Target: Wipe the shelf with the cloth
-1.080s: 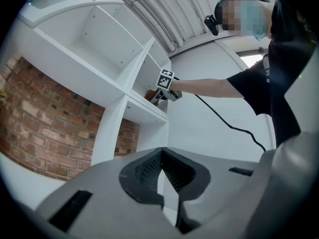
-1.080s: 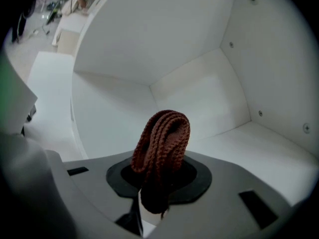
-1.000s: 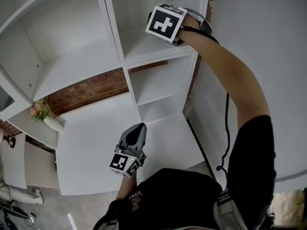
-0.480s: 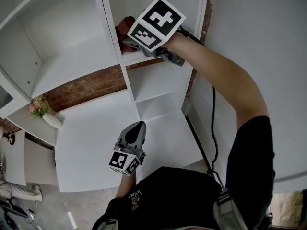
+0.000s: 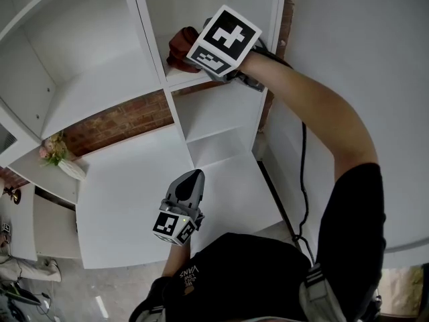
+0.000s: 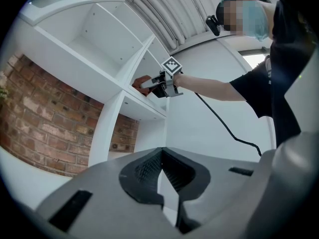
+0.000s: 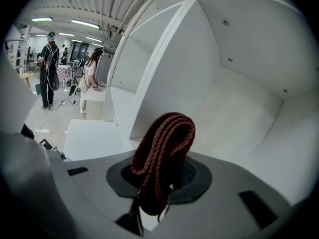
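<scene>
Rust-red knitted cloth [image 7: 162,153] clamped in right tongs [image 7: 160,182] inside white shelf [image 7: 234,118] (knit visible only close-up), left tongs [image 6: 162,153] closed, empty

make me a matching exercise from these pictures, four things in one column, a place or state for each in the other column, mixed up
Column one
1. dark red knitted cloth
2. grey left gripper
3. small bunch of pale flowers
4. red brick wall

Column two
A. shut on nothing, held low
B. on a low ledge at the head view's far left
C. clamped in the right gripper at an upper compartment
D. showing behind the white shelf unit

Pairs: 1-C, 2-A, 3-B, 4-D
</scene>
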Tool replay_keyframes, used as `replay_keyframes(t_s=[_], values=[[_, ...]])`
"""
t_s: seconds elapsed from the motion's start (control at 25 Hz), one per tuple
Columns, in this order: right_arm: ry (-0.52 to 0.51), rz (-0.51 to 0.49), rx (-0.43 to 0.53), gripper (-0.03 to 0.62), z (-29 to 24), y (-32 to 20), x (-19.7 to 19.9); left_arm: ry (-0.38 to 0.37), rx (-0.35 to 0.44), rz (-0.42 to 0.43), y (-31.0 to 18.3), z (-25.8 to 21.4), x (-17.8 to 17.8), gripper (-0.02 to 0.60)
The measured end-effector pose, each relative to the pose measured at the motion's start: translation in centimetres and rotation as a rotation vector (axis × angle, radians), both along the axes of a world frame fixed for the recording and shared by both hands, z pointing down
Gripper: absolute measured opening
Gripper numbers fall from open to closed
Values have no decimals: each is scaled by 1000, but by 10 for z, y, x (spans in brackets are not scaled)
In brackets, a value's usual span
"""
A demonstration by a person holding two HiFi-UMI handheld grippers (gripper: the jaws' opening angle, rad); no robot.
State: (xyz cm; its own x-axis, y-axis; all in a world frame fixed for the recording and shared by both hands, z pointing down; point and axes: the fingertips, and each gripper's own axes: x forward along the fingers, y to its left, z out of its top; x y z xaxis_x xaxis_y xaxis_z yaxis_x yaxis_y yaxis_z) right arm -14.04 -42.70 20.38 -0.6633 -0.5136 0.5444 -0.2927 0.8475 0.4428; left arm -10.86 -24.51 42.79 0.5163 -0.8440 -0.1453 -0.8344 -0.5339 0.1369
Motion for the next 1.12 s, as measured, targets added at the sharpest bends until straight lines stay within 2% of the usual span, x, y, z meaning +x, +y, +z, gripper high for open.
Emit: replay_keyframes(t_s=[0.72, 0.92, 1.12], values=[[111, 289, 79, 97, -4, -34, 129, -8, -10, 124, -4, -1, 37, 6], [143, 334, 116, 97, -2, -34, 149, -10, -12, 138, 0, 1, 44, 6], [108, 331, 145, 97, -2, -33, 157, -8, -14, 131, 3, 0, 48, 6]])
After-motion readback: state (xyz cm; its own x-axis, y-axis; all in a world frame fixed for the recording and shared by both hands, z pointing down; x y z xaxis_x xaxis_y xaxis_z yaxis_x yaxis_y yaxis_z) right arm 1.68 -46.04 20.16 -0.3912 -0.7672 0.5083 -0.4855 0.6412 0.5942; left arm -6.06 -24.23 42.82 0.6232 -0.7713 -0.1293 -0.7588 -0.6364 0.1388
